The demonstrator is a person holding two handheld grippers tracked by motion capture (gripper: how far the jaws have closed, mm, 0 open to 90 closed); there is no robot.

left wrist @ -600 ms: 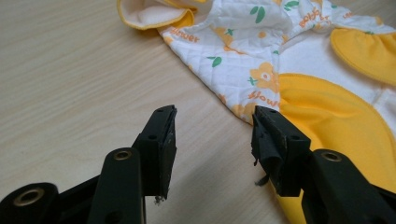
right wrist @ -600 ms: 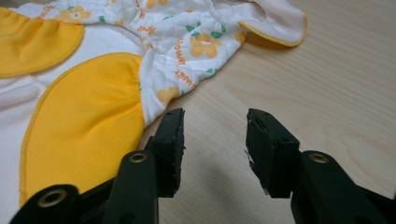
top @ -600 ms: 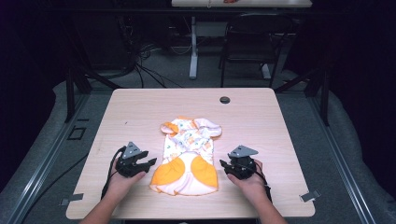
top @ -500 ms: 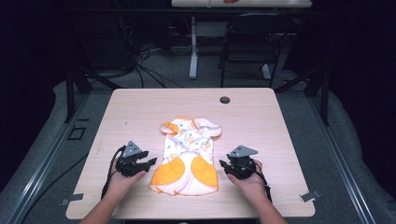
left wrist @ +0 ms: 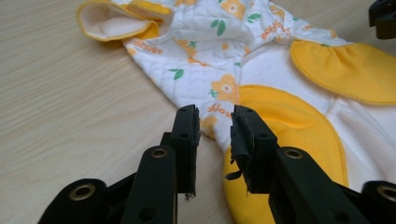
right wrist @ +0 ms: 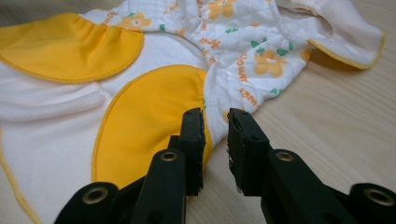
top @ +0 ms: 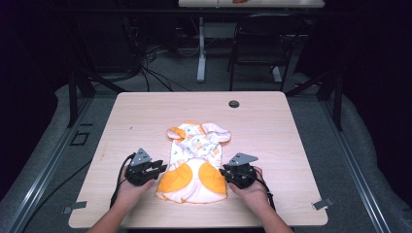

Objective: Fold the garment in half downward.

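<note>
Up close, garment's (left wrist: pixel 261 56) flower print.

At the bottom of the frame, the hand-held gripper (right wrist: pixel 215 123) has its jaws slightly parted at the baby garment's (right wrist: pixel 154 60) yellow-patched edge, on the wooden worktop (right wrist: pixel 336 121).

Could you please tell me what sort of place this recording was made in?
Probably a lab or workshop set up for recording, not a home: a bare wooden table stands on grey floor amid dark surroundings, with loose cables and a black chair behind it. A baby garment lies on the table.
</note>
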